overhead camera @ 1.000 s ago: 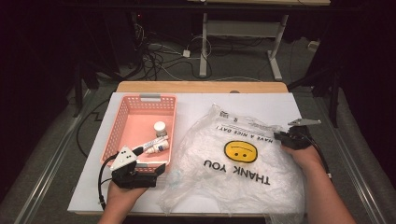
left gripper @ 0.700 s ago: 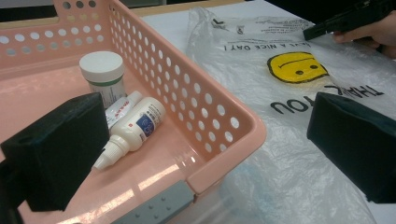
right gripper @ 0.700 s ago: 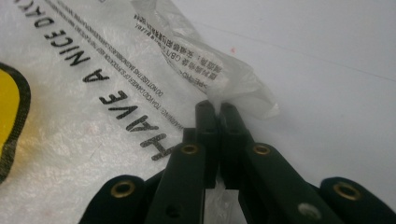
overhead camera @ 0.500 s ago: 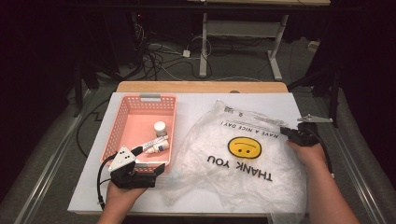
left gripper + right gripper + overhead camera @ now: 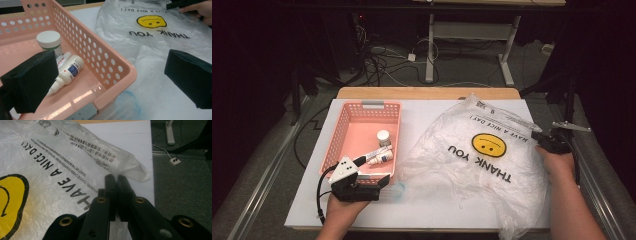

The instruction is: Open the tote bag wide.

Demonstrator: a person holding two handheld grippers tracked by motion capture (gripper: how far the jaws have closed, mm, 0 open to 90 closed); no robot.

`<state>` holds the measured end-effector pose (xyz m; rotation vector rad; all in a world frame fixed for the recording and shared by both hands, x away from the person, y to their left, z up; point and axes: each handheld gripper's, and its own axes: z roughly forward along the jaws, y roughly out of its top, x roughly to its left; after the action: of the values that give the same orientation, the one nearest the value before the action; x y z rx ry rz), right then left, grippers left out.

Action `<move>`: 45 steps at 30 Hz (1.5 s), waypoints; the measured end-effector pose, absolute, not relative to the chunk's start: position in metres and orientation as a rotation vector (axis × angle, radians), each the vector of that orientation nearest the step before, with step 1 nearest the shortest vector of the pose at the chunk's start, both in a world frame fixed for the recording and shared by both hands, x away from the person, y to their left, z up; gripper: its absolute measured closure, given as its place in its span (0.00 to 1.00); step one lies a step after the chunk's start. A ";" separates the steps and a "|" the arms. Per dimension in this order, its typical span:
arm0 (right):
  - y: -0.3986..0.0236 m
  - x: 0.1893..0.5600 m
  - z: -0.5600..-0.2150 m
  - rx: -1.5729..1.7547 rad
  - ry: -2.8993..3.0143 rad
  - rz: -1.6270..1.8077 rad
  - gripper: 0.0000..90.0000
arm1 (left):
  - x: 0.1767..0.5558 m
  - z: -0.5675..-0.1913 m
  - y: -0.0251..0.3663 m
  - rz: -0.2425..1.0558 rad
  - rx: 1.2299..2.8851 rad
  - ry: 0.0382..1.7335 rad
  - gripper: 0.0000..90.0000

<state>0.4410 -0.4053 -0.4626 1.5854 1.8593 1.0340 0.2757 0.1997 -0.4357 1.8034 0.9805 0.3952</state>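
One view shows right hand-held gripper [image 5: 117, 180] pinching plastic bag [image 5: 62, 170] edge.

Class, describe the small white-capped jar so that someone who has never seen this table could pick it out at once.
Start at the pink basket on the left half of the white table, beside the smiley-face plastic bag. Inside it, towards the near right corner, stands a little jar with a wide, flat white cap. Unlike the nozzle-tipped bottle lying beside it, the jar stands upright.
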 end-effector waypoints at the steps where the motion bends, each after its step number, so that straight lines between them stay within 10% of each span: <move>1: -0.405 0.441 -0.463 1.585 1.859 1.034 1.00 | 0.276 -0.436 0.199 0.395 1.804 0.980 0.00; 24: -0.424 0.412 -0.469 1.736 1.651 0.990 0.94 | 0.276 -0.432 0.206 0.410 1.784 0.988 0.00; 45: -0.414 0.349 -0.456 1.501 1.831 1.103 0.32 | 0.279 -0.432 0.205 0.450 1.831 0.992 0.00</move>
<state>0.3488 -0.4139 -0.4559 1.5013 1.8312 1.1030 0.2793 0.2051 -0.4323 1.8309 0.9919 0.4496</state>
